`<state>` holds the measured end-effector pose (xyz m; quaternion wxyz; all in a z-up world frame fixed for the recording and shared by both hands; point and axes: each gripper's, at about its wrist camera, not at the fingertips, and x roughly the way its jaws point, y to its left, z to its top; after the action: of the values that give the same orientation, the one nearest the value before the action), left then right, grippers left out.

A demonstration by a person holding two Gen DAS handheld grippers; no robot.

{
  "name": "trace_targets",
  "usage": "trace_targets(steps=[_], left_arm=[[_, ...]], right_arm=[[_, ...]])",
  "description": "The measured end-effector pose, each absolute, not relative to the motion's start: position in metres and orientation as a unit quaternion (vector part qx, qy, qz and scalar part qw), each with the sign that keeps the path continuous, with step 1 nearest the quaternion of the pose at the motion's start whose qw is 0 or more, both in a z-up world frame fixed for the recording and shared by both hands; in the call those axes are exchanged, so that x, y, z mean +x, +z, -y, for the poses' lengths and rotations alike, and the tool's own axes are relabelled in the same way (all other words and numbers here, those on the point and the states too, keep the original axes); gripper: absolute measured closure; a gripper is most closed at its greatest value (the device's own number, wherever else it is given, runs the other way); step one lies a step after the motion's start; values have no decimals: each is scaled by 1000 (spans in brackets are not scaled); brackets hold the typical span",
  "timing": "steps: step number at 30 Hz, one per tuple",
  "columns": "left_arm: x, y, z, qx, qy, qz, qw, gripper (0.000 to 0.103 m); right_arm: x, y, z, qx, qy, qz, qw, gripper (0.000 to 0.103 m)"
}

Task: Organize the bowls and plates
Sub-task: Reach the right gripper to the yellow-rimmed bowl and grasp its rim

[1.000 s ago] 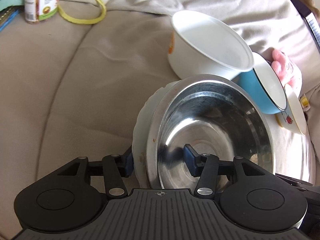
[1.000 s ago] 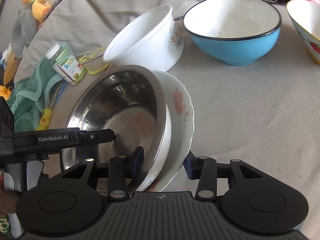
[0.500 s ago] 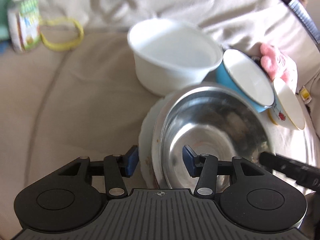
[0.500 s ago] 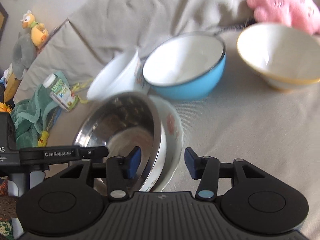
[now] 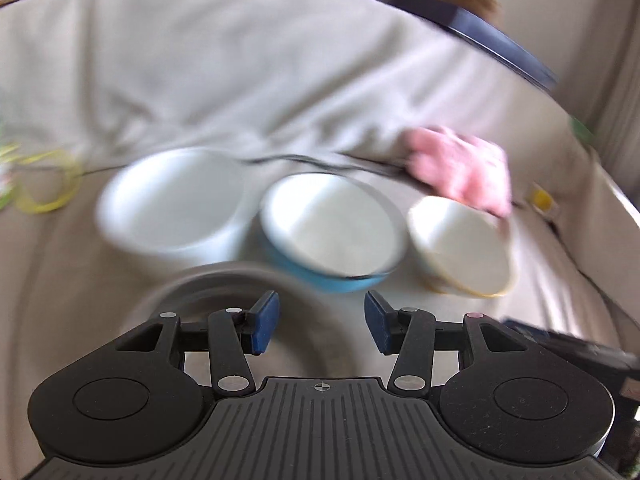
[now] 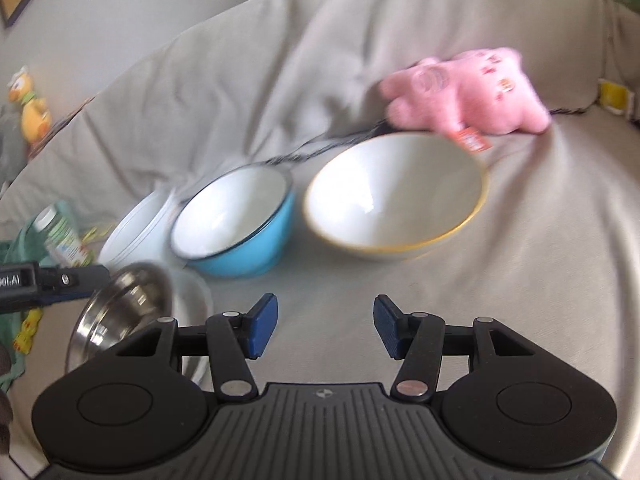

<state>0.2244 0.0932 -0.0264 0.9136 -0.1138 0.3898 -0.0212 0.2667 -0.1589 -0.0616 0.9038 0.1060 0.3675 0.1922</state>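
Note:
A steel bowl [image 6: 120, 312] sits inside a white floral plate [image 6: 192, 300] on the beige couch, at the lower left of the right wrist view; it shows blurred under my left gripper [image 5: 322, 322] as the steel bowl [image 5: 224, 292]. Behind stand a white bowl [image 5: 172, 204], a blue bowl [image 5: 332, 232] and a cream bowl with a yellow rim [image 5: 460, 248]. The blue bowl [image 6: 236, 224] and cream bowl [image 6: 396, 196] lie ahead of my right gripper [image 6: 324, 326]. Both grippers are open and empty, above the couch.
A pink plush toy [image 6: 468, 92] lies behind the cream bowl. A vitamin bottle [image 6: 64, 236] and green cloth [image 6: 16, 248] lie at the left, with a yellow band [image 5: 44, 184] nearby. The couch back [image 6: 280, 60] rises behind.
Both grippers have let go of the steel bowl and plate, opened, and pulled back and up. The views have swung toward the row of bowls.

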Motion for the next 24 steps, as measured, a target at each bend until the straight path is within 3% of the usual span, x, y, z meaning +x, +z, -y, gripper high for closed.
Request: trace_targets(steps=[7, 12, 14, 19, 24], left_arm=[[307, -32, -39, -74, -81, -409, 906, 51], [353, -45, -28, -12, -58, -434, 899, 51], [367, -50, -25, 5, -51, -438, 897, 51], [396, -63, -11, 28, -63, -462, 884, 51], [398, -66, -6, 6, -80, -459, 885, 52]], right_arm=[[320, -56, 190, 160, 110, -321, 927, 42], [355, -88, 209, 209, 111, -343, 909, 40], [362, -101, 214, 232, 137, -362, 892, 43], [379, -125, 221, 252, 151, -408, 864, 67], [387, -138, 232, 272, 154, -425, 849, 70]])
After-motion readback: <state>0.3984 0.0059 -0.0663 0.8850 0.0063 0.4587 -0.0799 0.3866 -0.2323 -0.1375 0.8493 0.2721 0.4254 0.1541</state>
